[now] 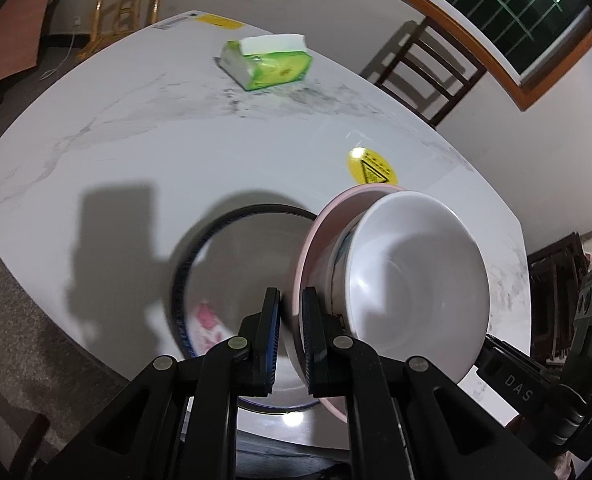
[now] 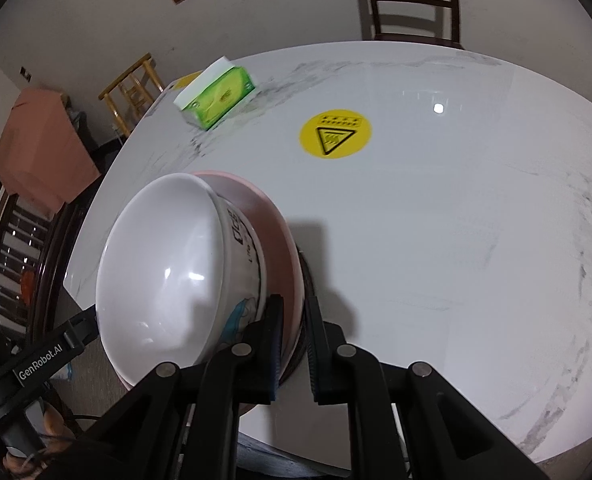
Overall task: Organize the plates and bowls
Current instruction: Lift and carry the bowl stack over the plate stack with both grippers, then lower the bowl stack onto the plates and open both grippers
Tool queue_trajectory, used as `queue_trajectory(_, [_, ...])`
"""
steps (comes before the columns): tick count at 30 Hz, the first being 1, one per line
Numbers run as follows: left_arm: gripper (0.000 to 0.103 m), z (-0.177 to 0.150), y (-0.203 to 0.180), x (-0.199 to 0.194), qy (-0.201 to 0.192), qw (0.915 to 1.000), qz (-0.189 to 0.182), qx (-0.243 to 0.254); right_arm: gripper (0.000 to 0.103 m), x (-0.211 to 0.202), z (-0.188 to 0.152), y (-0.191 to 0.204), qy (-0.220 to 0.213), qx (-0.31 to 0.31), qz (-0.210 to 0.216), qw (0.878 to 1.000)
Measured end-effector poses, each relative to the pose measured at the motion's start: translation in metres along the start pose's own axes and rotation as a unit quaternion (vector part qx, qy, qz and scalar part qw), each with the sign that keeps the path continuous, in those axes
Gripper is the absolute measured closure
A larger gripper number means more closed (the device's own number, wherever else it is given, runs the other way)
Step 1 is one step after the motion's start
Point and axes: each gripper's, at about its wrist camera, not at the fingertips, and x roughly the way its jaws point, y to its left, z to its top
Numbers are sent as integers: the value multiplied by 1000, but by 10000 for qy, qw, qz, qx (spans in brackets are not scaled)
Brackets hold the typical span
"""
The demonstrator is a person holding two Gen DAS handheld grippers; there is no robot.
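Left wrist view: the left gripper (image 1: 290,336) pinches the pink plate (image 1: 310,256) rim at lower centre, a white bowl (image 1: 412,280) on it, above a blue-rimmed plate (image 1: 183,276) on the marble table (image 1: 135,140). Right wrist view: the right gripper (image 2: 293,350) clamps the same pink plate (image 2: 271,216) at lower centre, with the white bowl (image 2: 163,264) lower left and a tissue pack (image 2: 219,100) upper left.
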Motion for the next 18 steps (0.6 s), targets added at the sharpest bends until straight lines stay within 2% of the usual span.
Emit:
queue_trajectory(11, [97,5,33,7,79,9996,180,-205,92,32,3,28,302,-199,-5,9993])
queue_trajectory(18, [97,5,43,15,173,9993,201,-268,92,42,3,31,408,-214,-40,9989])
